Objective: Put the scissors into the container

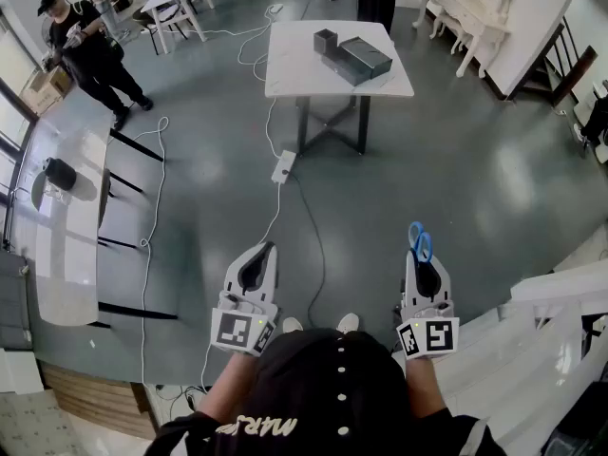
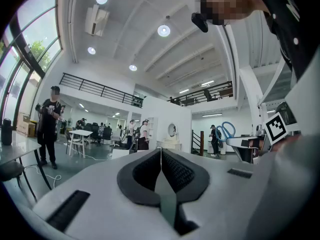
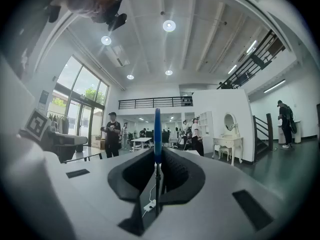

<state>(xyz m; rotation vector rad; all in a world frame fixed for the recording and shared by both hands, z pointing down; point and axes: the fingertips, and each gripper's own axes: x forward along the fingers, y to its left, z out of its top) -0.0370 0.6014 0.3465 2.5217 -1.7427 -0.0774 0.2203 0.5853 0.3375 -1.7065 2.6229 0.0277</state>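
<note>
Scissors (image 1: 420, 242), blue handles projecting beyond the jaw tips, sit clamped edge-on in the right hand-held gripper (image 1: 422, 257); the left hand-held gripper (image 1: 266, 253) is closed and empty. The bench (image 1: 285, 76) bearing the dark container (image 1: 326, 41) lies well ahead. Advisable: hold the grip firm on approach, centre the handles over the opening, then release low.

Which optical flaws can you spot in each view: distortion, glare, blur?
Head view: fisheye bends the table edges. Right gripper view: dark circular vignette, the ceiling lamp glares, the scissors in the right tongs look soft up close. Left gripper view: same vignette, mosaic patch at the top.
</note>
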